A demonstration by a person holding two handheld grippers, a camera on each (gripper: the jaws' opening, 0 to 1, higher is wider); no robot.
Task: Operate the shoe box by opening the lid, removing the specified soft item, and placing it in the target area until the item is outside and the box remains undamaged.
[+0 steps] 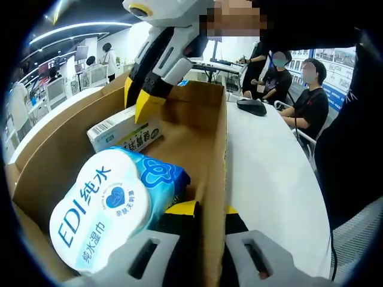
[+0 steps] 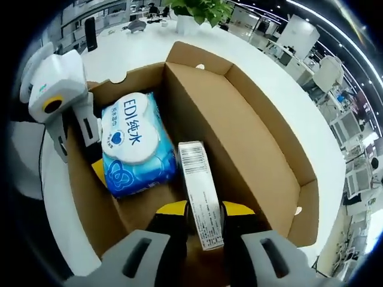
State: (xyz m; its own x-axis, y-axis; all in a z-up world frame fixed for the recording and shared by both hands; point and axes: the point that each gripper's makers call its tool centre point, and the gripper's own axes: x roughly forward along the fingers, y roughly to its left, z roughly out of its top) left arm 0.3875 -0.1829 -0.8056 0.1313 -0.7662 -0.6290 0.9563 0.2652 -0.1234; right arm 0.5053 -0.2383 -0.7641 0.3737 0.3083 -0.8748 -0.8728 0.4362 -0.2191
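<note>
An open cardboard shoe box (image 2: 239, 131) lies on a white table, its lid (image 2: 269, 161) folded out flat to one side. Inside lie a blue pack of wet wipes (image 2: 134, 146) with a white "EDI" label and a small white carton (image 2: 197, 179). The same wipes pack (image 1: 114, 203) and carton (image 1: 122, 134) also appear in the left gripper view. My right gripper (image 2: 204, 208) is shut on the carton's near end, its yellow tips on either side; it also comes down from above as the right gripper (image 1: 143, 104). My left gripper (image 1: 206, 210) clamps the box's side wall (image 1: 212, 149).
The white table (image 1: 269, 173) runs along the box's outer side, with a dark mouse-like object (image 1: 251, 106) on it. Several people sit at its far end (image 1: 308, 98). A potted plant (image 2: 197, 12) stands beyond the box. A dark sleeve (image 1: 353, 131) is close by.
</note>
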